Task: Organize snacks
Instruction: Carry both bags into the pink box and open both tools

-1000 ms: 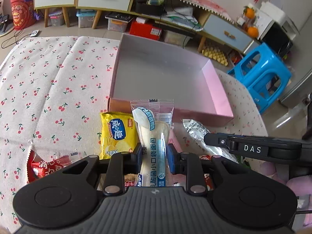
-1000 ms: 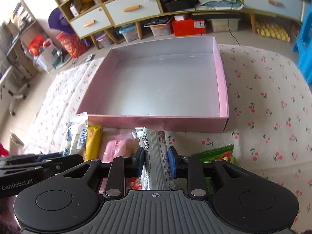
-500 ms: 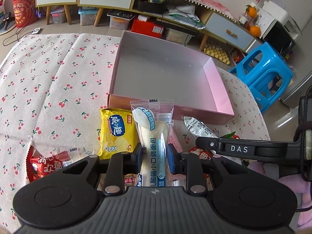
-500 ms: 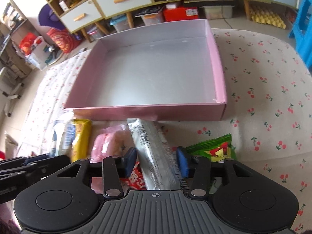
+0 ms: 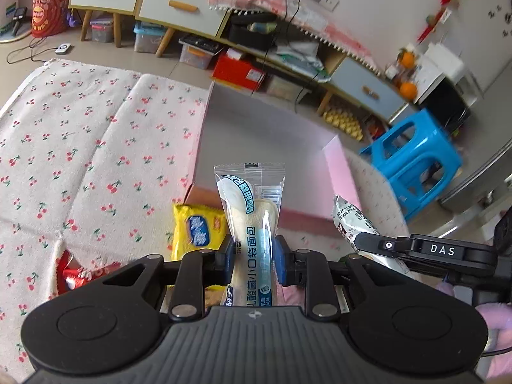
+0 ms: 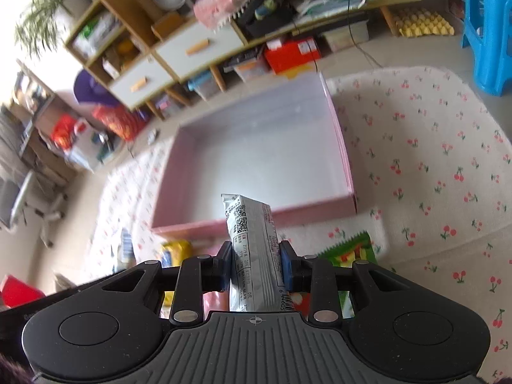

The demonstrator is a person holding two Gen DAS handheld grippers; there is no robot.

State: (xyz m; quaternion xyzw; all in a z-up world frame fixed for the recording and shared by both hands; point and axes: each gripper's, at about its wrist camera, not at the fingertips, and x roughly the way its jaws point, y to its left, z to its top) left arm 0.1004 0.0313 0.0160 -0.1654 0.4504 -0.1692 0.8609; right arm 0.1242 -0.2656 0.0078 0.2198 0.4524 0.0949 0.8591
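**Both Grippers Loaded, Packets Held Short of the Box**

**1. Grip state.** The left gripper (image 5: pixel 252 257) pinches the bread packet (image 5: pixel 252 220) between its blue pads (image 5: pixel 228 259), which press on the packet's lower half; the top seal stands ahead of the fingertips. The right gripper (image 6: pixel 256 267) pinches the silver packet (image 6: pixel 254 246) in the same manner.

**2. Location of the task items.** Both packets appear lifted off the cherry-print cloth (image 5: pixel 96 147). Beyond the fingertips lies the pink box (image 6: pixel 252 220), its near wall directly ahead and its floor bare. Loose snacks lie below: a yellow packet (image 5: pixel 196 233) left of the left fingers, a red wrapper (image 5: pixel 76 276) farther left, and a green packet (image 6: pixel 350 251) right of the right fingers.

**3. Probable faults.**
- Each packet projects well past the pads. Its free end likely catches the near wall if the approach is low.
- Film is slick, so a soft pinch may let a packet slide or rotate.
- The grippers sit close together, and collision is possible on a shared approach.

**4. Limits of view.**
- The gripper bodies hide the lower ends of both packets and the snacks beneath.
- The far room is blurred.
- Clearance above the cloth cannot be confirmed.
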